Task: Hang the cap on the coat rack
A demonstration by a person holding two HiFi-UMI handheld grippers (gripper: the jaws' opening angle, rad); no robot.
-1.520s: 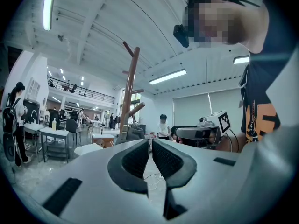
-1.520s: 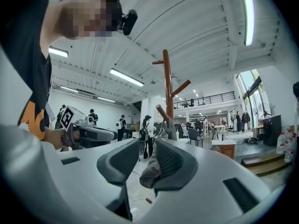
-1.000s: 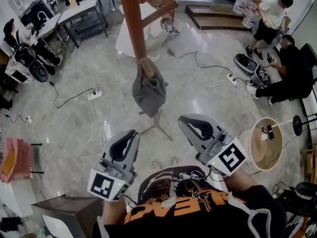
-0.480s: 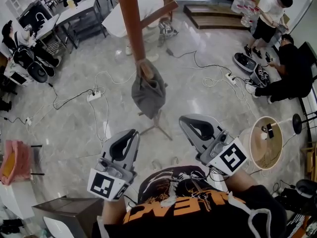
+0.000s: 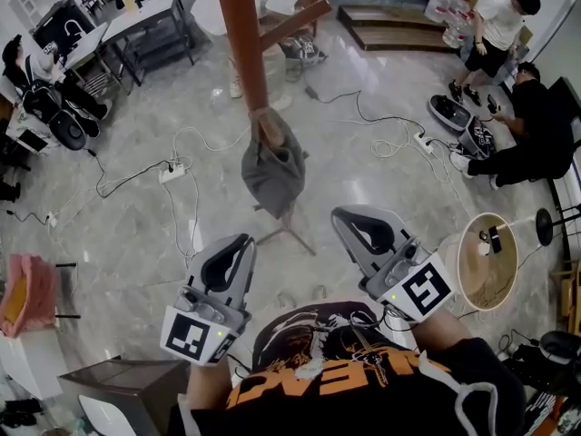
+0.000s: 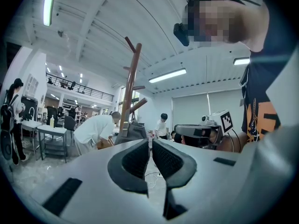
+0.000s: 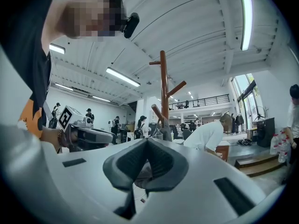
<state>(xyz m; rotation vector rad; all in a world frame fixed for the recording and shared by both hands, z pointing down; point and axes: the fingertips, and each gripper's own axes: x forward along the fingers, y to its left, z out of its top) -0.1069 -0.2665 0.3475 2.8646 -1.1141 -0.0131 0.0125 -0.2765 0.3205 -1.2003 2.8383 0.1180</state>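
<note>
1. Head view. The coat rack [image 5: 241,39], a brown wooden pole with angled pegs, stands at far centre on the pale marble floor [image 5: 136,234].
2. The cap [image 5: 272,166], grey, hangs limp from a low peg on the rack. It is beyond both grippers and well apart from them.
3. The left gripper [image 5: 243,243] is near left and the right gripper [image 5: 339,214] near right. Both point away from the person toward the rack, and neither holds anything.
4. A white power strip [image 5: 174,173] with trailing cables lies left of the rack. A round wooden stand [image 5: 486,262] is at the right.
5. Left gripper view. The jaws are drawn in almost together, with only a thin slit between the dark ribbed pads [image 6: 137,158] and nothing in it.
6. The rack rises just left of the jaw line, with the grey cap at its lower part. A person in a white shirt [image 6: 96,129] bends over, left of the rack.
7. The right gripper shows at the right of this view, level and empty.
8. Right gripper view. The jaw tips meet at the top, with nothing caught between them.
9. The rack stands straight ahead above the tips, with a little of the cap visible at its low peg. The person in white is to its right.
</note>
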